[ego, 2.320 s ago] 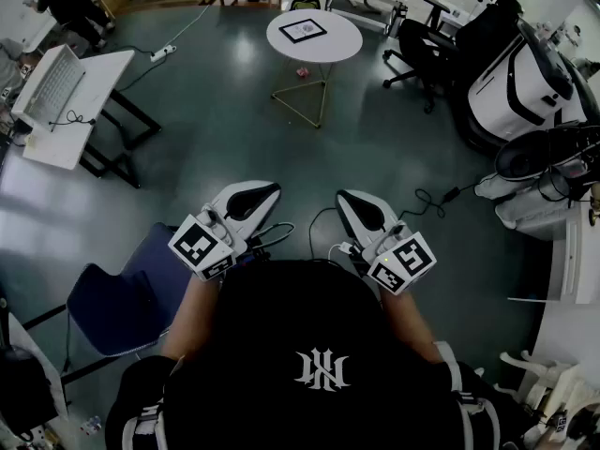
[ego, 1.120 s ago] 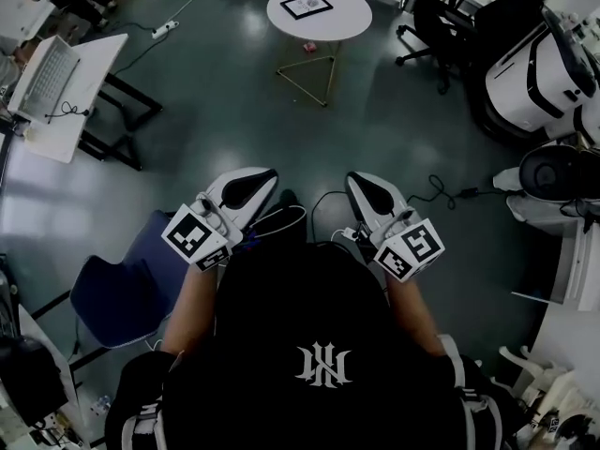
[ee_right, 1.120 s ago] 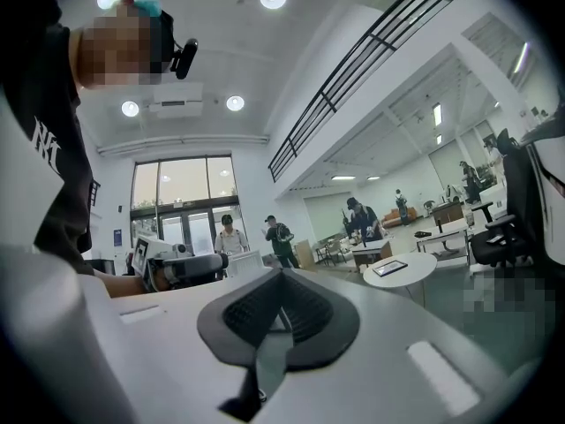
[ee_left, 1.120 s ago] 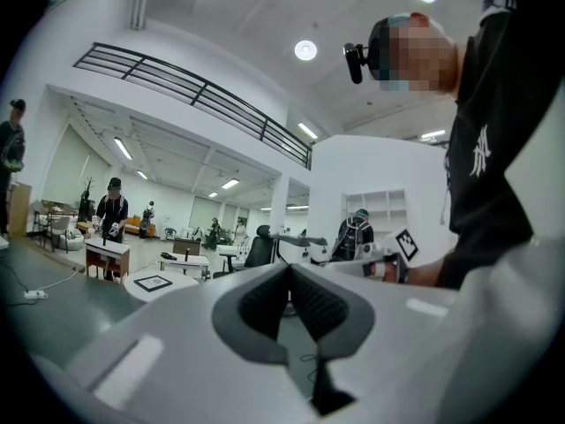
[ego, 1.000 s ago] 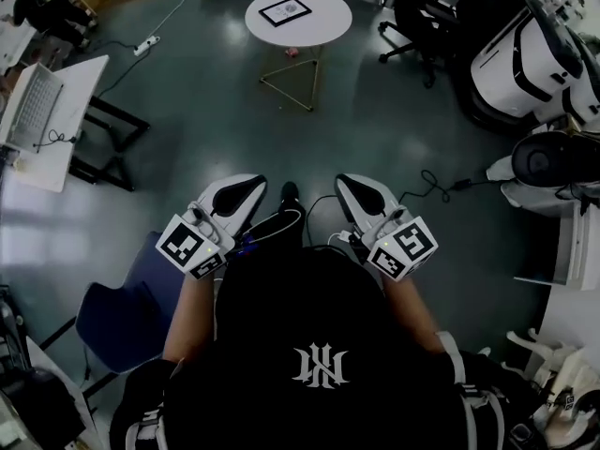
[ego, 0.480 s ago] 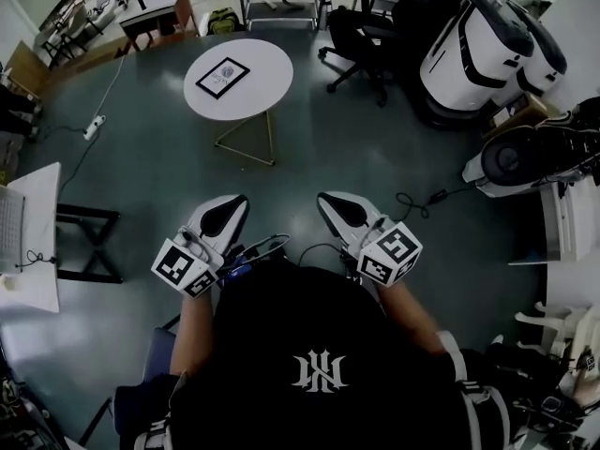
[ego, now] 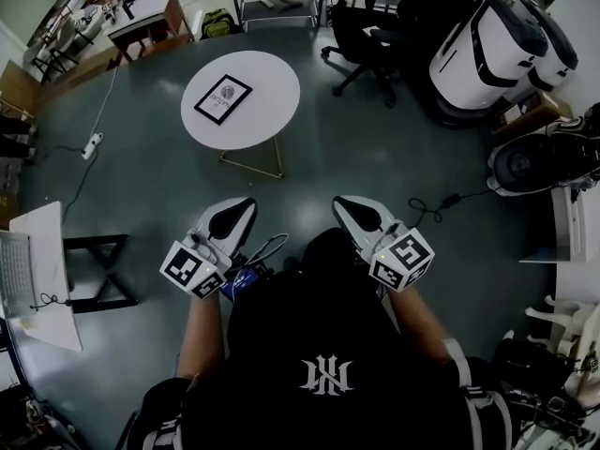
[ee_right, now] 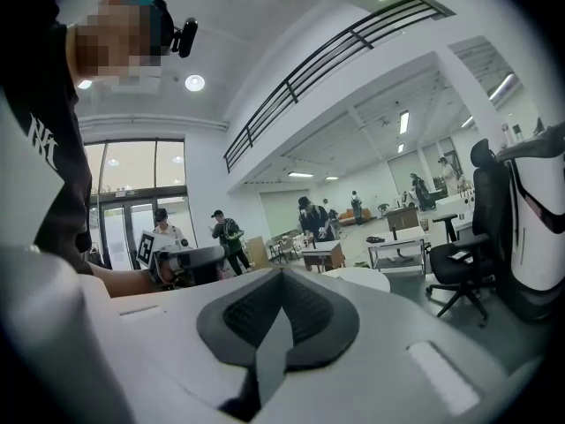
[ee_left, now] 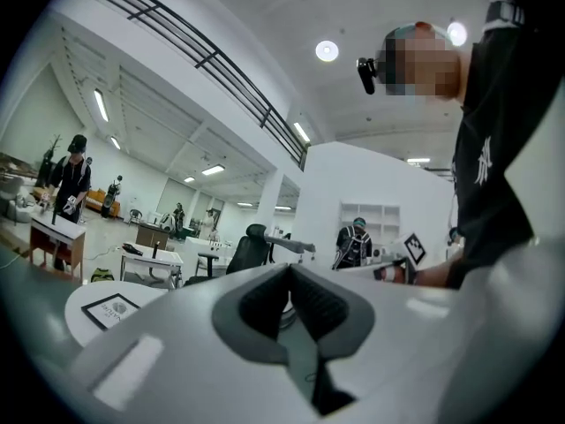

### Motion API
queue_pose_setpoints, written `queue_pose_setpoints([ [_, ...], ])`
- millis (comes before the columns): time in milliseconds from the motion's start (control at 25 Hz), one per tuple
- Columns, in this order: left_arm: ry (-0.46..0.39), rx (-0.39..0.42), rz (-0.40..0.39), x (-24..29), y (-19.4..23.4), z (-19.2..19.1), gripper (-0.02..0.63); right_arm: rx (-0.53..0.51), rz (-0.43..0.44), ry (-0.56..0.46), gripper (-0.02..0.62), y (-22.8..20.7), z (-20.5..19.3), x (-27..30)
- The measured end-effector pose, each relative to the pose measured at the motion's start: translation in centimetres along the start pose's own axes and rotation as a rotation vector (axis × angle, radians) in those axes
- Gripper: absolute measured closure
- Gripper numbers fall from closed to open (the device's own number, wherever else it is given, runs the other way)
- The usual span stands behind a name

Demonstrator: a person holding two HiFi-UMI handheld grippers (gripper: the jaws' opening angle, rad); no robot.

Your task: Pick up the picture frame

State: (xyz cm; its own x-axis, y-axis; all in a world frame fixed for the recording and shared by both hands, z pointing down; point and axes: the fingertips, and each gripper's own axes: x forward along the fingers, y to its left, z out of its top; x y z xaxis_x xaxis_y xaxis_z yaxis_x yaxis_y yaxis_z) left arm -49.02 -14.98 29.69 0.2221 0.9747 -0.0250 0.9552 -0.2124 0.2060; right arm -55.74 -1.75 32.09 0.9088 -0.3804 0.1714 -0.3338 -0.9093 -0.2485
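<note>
A black picture frame (ego: pixel 222 98) with a white print lies flat on a round white table (ego: pixel 267 120) ahead of me; it also shows low at the left of the left gripper view, picture frame (ee_left: pixel 110 310). My left gripper (ego: pixel 240 206) and right gripper (ego: pixel 348 204) are held side by side in front of my chest, well short of the table. Both have their jaws shut with nothing between them, as the gripper views show for the left gripper (ee_left: pixel 289 272) and the right gripper (ee_right: pixel 282 276). The round table's edge (ee_right: pixel 362 277) peeks over the right jaws.
The table stands on a thin wire base (ego: pixel 253 165) on a dark floor. A black office chair (ego: pixel 370 36) and white machines (ego: pixel 483 50) are at the right, a desk (ego: pixel 37 270) at the left, cables (ego: pixel 427 209) on the floor. People stand far off.
I have walked toward the round table: it and the frame have come nearer and lower in the head view. Both grippers stay shut and held in front of me.
</note>
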Motion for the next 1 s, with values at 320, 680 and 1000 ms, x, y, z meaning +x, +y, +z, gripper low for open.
queue_pose_setpoints([
  [320, 0.044, -0.040, 0.025, 7.3, 6.4, -1.7, 0.603, 0.022, 0.011, 0.015, 0.597, -8.9, 1.0, 5.1],
  [680, 0.057, -0.078, 0.146, 19.5, 14.3, 0.7, 0.603, -0.001, 0.129, 0.020, 0.597, -21.9, 5.8, 12.3],
  [1000, 0.017, -0.075, 0.215, 33.3, 19.5, 3.7, 0.603, -0.028, 0.171, 0.063, 0.597, -36.8, 9.6, 12.9],
])
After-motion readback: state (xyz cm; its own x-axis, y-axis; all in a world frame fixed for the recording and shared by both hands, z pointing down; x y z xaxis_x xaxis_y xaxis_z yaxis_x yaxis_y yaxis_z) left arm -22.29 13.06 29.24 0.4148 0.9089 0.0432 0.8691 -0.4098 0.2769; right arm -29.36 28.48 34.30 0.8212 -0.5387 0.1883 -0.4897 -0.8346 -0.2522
